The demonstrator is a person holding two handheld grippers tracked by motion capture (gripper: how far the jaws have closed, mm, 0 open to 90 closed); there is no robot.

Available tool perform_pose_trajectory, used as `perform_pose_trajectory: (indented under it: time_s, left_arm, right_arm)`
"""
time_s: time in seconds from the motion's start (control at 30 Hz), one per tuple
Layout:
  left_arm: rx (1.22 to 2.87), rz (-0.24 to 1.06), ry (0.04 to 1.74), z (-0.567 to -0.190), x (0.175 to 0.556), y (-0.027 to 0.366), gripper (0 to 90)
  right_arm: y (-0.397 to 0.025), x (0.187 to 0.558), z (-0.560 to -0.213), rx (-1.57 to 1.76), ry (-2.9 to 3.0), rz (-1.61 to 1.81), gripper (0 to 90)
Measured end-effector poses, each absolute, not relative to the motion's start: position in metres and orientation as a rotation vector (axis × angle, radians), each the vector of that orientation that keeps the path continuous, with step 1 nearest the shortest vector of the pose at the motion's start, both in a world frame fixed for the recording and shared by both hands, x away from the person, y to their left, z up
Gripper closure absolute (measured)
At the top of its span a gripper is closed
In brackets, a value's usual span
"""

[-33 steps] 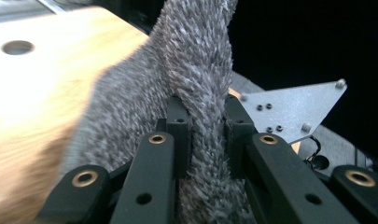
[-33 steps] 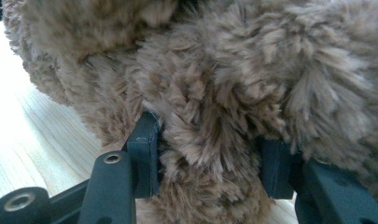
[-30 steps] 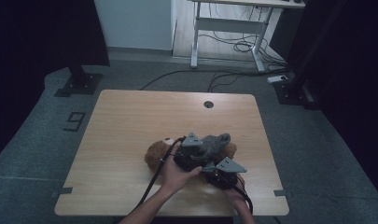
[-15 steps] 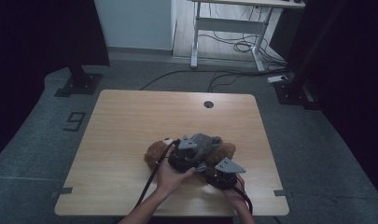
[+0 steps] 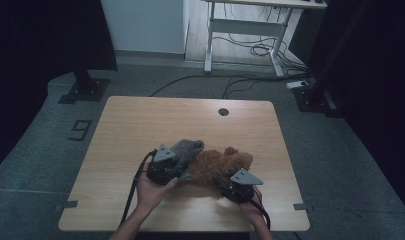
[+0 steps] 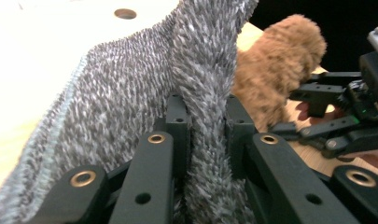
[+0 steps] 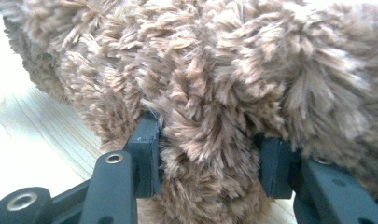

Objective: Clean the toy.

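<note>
A brown plush teddy bear point(image 5: 222, 165) lies on the wooden table point(image 5: 140, 120) near its front edge. A grey knit garment point(image 5: 187, 149) bunches over the bear's left side. My left gripper point(image 5: 165, 167) is at that side, shut on a fold of the grey knit garment point(image 6: 210, 70), which rises between its jaws point(image 6: 206, 116). The bear point(image 6: 275, 70) sits just beyond. My right gripper point(image 5: 240, 185) is at the bear's near right side, shut on a thick tuft of the bear point(image 7: 210, 84), fur bulging between its jaws point(image 7: 207, 149). The right gripper point(image 6: 336, 107) also appears in the left gripper view.
A round cable hole point(image 5: 223, 111) sits near the table's far edge. The far and left parts of the tabletop are bare wood. Beyond the table are floor cables point(image 5: 250, 80), a white desk frame point(image 5: 245, 30) and a black stand base point(image 5: 85, 87).
My left gripper has moved left with the grey knit garment, uncovering more of the bear's brown middle. The right gripper has stayed on the bear.
</note>
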State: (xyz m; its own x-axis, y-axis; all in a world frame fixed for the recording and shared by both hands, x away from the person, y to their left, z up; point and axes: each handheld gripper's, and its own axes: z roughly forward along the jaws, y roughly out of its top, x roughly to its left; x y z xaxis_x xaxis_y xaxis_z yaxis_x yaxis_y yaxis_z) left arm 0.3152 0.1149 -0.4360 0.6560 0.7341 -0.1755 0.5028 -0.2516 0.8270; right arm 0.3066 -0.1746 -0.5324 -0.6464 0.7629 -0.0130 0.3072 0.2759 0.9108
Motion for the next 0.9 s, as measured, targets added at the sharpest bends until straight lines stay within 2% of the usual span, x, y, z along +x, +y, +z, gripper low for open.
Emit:
perform_pose_trajectory:
  time_s: [0.27, 0.43, 0.67, 0.9]
  left_arm:
    - [1.887, 0.314, 1.04, -0.444, 0.315, 0.148, 75.8]
    - [1.856, 0.252, 1.098, -0.463, 0.318, 0.167, 75.8]
    - [1.833, 0.25, 1.171, -0.479, 0.32, 0.189, 75.6]
    - [1.825, 0.245, 1.189, -0.487, 0.319, 0.19, 75.4]
  right_arm:
    - [-0.175, 0.307, -0.533, 0.979, 2.09, 1.349, 49.6]
    - [-0.175, 0.308, -0.533, 0.975, 2.09, 1.349, 49.4]
    - [-0.174, 0.308, -0.533, 0.974, 2.089, 1.34, 49.4]
    - [-0.173, 0.308, -0.533, 0.977, 2.084, 1.33, 49.4]
